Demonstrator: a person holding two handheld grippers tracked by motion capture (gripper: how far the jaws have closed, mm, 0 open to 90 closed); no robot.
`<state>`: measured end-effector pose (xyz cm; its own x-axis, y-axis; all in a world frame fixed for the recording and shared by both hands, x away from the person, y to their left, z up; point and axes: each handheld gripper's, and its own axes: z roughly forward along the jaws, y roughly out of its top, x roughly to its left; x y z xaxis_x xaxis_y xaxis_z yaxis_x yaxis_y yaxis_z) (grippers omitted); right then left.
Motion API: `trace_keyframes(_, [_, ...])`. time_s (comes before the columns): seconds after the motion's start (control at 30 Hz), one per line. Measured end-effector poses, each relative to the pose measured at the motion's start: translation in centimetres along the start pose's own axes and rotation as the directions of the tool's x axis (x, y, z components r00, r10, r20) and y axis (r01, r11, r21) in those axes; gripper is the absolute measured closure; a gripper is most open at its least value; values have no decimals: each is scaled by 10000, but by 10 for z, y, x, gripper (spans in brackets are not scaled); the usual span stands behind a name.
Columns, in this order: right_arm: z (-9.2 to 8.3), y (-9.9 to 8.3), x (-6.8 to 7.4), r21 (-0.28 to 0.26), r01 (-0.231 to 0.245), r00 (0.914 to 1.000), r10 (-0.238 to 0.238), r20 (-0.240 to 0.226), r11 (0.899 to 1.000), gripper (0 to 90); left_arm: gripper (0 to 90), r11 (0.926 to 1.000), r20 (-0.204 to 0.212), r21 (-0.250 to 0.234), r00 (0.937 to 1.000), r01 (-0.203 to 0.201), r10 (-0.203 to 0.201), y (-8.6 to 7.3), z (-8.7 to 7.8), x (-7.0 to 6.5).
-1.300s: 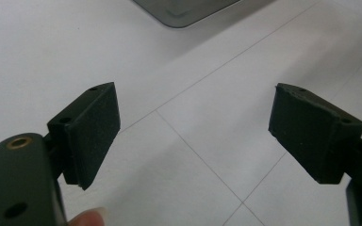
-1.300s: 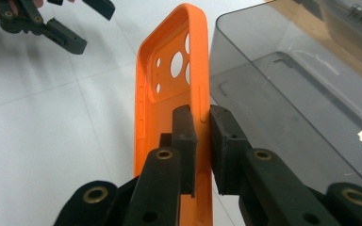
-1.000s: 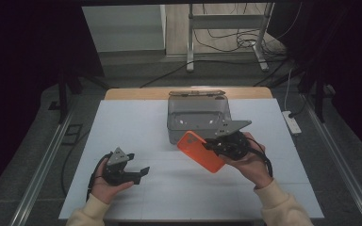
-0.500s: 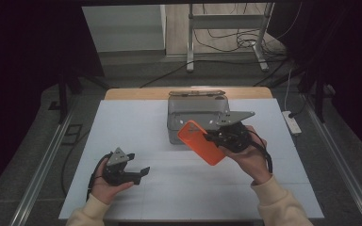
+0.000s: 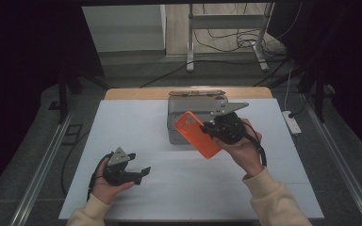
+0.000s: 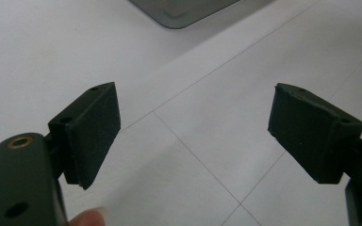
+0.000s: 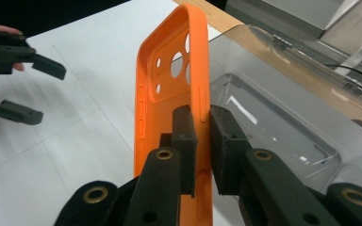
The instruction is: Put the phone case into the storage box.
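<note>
Two jaws of the right gripper [image 7: 200, 141] pinched one side wall of the orange phone case [image 5: 197, 133], held in the air just over the clear box [image 5: 179, 136]. This looked like the carrying step; next, the case would need lowering squarely into the box. The left gripper [image 5: 139, 170] rested apart on the white table [image 5: 122, 127], jaws wide and empty.

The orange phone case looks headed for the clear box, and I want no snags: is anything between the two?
Nothing visible. The right gripper pinches the orange phone case by one side wall just over the clear box, whose lid stands open. The left gripper is well off.

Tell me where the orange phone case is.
In the high view the orange phone case sits right of centre, clamped in the right claw, above the clear box's near edge.
</note>
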<state>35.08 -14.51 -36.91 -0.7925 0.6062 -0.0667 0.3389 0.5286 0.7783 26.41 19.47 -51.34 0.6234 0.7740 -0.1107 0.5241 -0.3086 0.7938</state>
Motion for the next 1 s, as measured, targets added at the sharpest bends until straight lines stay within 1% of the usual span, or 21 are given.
trace_keyframes(0.13, [1,4,-1,27,-84,9999,84,129,10000,810,176,10000,-4,-4,10000,4,-4,0,0,0])
trace_keyframes(0.17, [1,7,-2,0,-198,9994,198,280,9998,810,177,10000,7,27,10000,14,-14,0,1,0])
trace_keyframes(0.33, [2,12,-6,-63,-429,9978,431,510,9991,811,179,9999,34,67,10000,-76,76,0,1,-1])
trace_keyframes(0.4, [2,16,-10,-67,-552,9960,555,693,9985,811,179,10000,66,32,10000,-73,72,1,1,-1])
trace_keyframes(0.53, [2,20,-14,-17,-625,9947,624,815,9980,811,179,10000,60,-35,10000,16,-16,1,1,0])
trace_keyframes(0.7, [6,26,-18,70,-713,9931,703,944,9974,811,178,10000,66,44,10000,21,-22,0,2,0])
trace_keyframes(1.0, [6,38,-26,92,-939,9883,921,1214,9955,811,179,10000,35,25,10000,71,-71,0,1,1])
